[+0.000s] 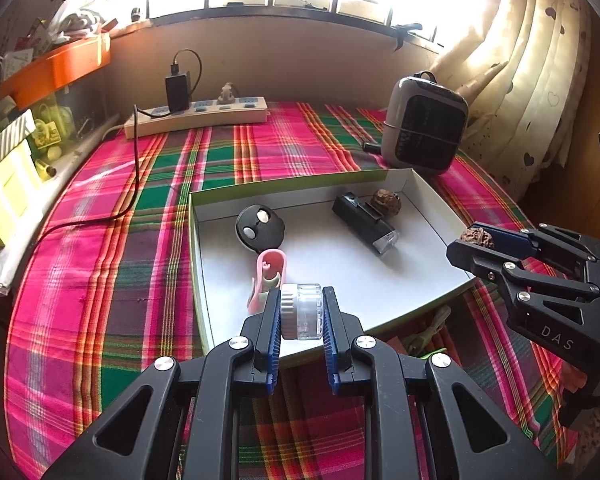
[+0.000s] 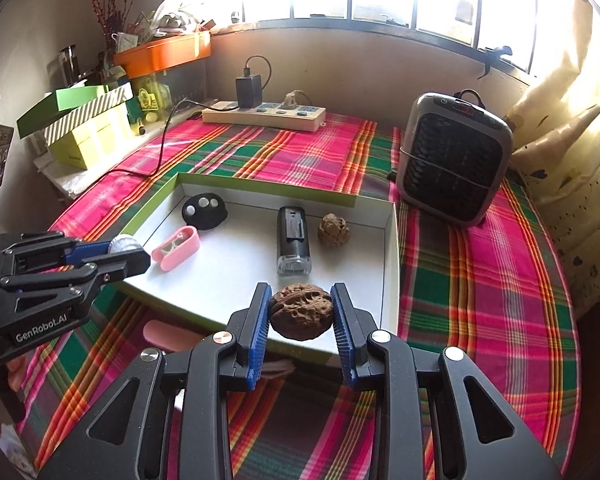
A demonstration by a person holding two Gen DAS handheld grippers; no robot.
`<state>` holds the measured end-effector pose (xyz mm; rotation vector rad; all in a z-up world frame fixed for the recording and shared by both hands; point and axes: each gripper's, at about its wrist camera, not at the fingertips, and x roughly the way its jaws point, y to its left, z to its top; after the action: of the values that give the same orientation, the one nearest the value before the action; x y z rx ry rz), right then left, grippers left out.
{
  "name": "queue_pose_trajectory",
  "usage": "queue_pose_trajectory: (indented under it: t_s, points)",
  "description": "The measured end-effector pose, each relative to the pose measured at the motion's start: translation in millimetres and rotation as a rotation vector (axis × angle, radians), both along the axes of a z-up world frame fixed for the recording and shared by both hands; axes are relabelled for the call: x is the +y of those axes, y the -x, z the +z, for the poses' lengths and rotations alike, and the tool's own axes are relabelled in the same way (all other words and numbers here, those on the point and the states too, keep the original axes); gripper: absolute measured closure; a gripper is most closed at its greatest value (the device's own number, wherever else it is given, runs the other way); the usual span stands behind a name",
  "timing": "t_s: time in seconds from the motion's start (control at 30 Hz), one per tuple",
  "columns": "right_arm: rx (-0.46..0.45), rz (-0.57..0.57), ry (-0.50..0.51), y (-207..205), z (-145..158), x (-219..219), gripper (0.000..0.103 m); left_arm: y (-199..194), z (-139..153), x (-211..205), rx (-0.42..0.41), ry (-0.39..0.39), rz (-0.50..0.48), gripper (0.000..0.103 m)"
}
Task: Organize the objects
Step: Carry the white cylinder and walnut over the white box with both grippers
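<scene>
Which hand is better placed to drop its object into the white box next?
Probably the left gripper: its clear jar hangs over the white box, while the right gripper's walnut sits at the rim.

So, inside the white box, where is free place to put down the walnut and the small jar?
Bare floor lies along the box's near edge, between the pink case and the right wall, before the black device. The back row is crowded.

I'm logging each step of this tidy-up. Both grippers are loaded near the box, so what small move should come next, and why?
Probably carry the walnut in the right gripper forward over the white box and lower it beside the other walnut. The bare floor there looks free. The left gripper holds a small clear jar.
</scene>
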<state>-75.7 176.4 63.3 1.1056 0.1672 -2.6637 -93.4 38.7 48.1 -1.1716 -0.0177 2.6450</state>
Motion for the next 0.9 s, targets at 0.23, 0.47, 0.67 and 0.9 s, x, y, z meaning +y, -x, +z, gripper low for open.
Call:
queue_pose_trajectory:
  t_s: [0.23, 0.47, 0.67, 0.9]
  points:
    - [-0.013, -0.011, -0.010, 23.2, -6.0, 0.6, 0.071, 13.4, -7.5, 6.2, -0.020, 0.002, -0.011, 0.086]
    - [-0.030, -0.021, -0.035, 47.3, -14.5, 3.3, 0.071, 25.6, -16.9, 11.8, -0.041, 0.016, -0.023, 0.086]
    - [-0.041, -0.022, -0.054, 60.1, -20.9, 4.6, 0.071, 33.3, -22.6, 13.6, -0.055, 0.023, -0.027, 0.086]
    - [-0.054, -0.017, -0.071, 68.9, -27.1, 3.0, 0.071, 40.2, -28.1, 14.4, -0.065, 0.031, -0.028, 0.086]
